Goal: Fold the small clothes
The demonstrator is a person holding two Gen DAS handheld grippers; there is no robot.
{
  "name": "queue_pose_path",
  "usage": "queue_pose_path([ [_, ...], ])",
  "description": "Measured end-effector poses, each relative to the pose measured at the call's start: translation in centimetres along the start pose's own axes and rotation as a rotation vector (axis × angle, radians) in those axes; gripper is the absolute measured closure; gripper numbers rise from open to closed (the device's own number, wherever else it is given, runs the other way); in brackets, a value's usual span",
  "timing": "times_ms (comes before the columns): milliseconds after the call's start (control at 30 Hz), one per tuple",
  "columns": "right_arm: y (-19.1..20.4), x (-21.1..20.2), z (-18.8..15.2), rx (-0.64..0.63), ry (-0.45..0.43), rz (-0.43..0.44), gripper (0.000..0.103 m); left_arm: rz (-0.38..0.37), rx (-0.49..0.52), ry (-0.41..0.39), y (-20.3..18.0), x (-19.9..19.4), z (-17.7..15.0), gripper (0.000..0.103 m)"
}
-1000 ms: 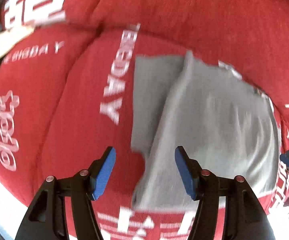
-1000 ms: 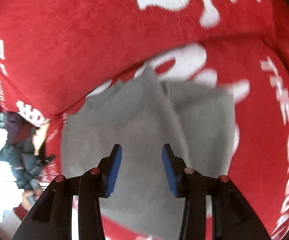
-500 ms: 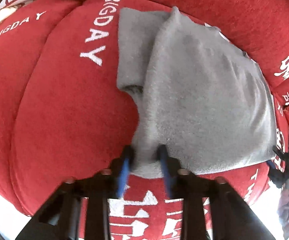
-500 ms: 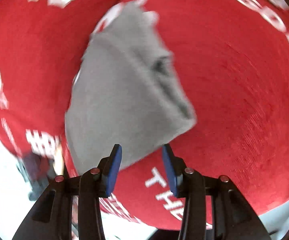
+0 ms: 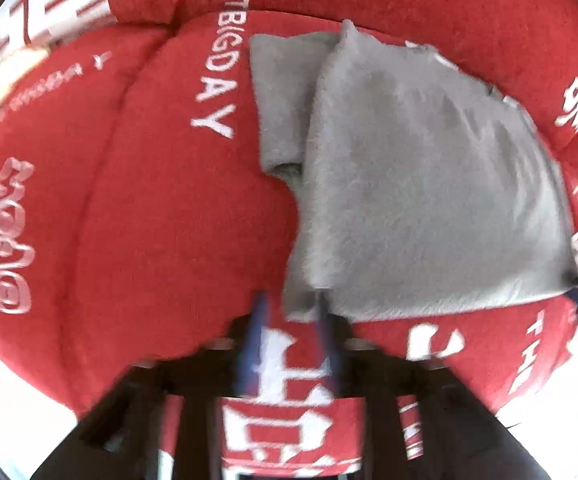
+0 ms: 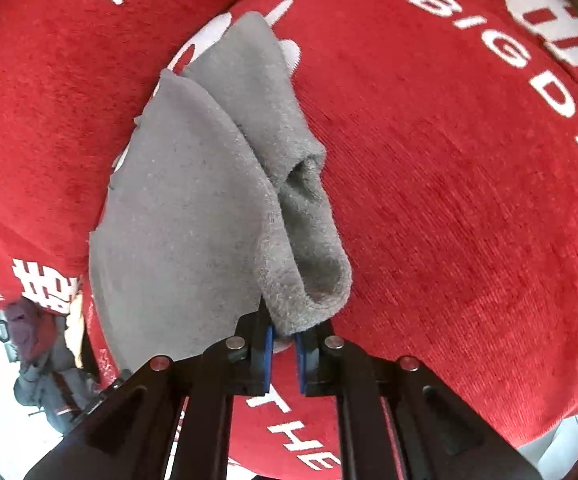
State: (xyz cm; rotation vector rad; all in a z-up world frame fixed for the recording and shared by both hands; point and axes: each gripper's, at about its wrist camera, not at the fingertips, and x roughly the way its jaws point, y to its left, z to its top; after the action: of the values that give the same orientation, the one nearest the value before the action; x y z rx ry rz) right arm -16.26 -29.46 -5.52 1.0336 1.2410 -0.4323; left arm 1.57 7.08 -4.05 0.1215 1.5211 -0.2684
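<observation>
I'm closing my right claw (image 6: 285, 346) on the near rolled corner of the gray garment (image 6: 193, 208), which is lying partly folded on the red printed cushion (image 6: 449, 180), its fleecy edge sitting between the blue pads. My left claw (image 5: 289, 320) is opening at the garment's near hem, blurred, with cloth between the fingers but apparently not pinched. The garment is looking light, soft and floppy, so I'm judging corners and doubled hems the best hold, since single layers will likely sag and slip.
</observation>
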Motion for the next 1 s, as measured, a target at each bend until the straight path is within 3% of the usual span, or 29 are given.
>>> queue_pose_path([
  [33,0.4,-0.5,-0.6,0.002,-0.014,-0.01,0.076,0.034,0.014,-0.014,-0.2,-0.6,-0.1,0.031],
  [67,0.7,-0.7,-0.7,-0.001,-0.023,-0.015,0.064,0.049,0.031,-0.034,-0.5,-1.5,-0.1,0.029],
  [100,1.3,-1.3,-1.4,-0.012,-0.039,-0.021,0.06,0.049,0.051,-0.036,-1.0,-2.0,0.0,0.029],
  [233,3.9,-3.1,-3.5,-0.064,-0.071,0.004,0.057,0.04,0.089,-0.023,-2.6,-4.2,0.3,0.029],
  [333,6.8,-3.6,-5.1,-0.118,-0.067,0.011,0.047,0.034,0.117,-0.023,-3.8,-6.0,0.1,0.029],
  [533,10.3,-4.3,-8.1,-0.199,-0.046,-0.021,0.043,-0.025,0.151,0.009,-5.2,-8.1,-1.6,0.029],
  [633,11.6,-4.5,-9.5,-0.249,-0.029,-0.082,0.041,-0.048,0.163,0.009,-5.6,-10.0,-2.4,0.029],
  [733,12.3,-4.5,-10.5,-0.282,-0.024,-0.118,0.04,-0.043,0.181,-0.007,-5.7,-11.7,-2.9,0.029],
  [1000,15.3,-4.9,-12.2,-0.284,-0.079,-0.102,0.039,-0.029,0.213,-0.029,-6.1,-15.8,-2.4,0.029],
])
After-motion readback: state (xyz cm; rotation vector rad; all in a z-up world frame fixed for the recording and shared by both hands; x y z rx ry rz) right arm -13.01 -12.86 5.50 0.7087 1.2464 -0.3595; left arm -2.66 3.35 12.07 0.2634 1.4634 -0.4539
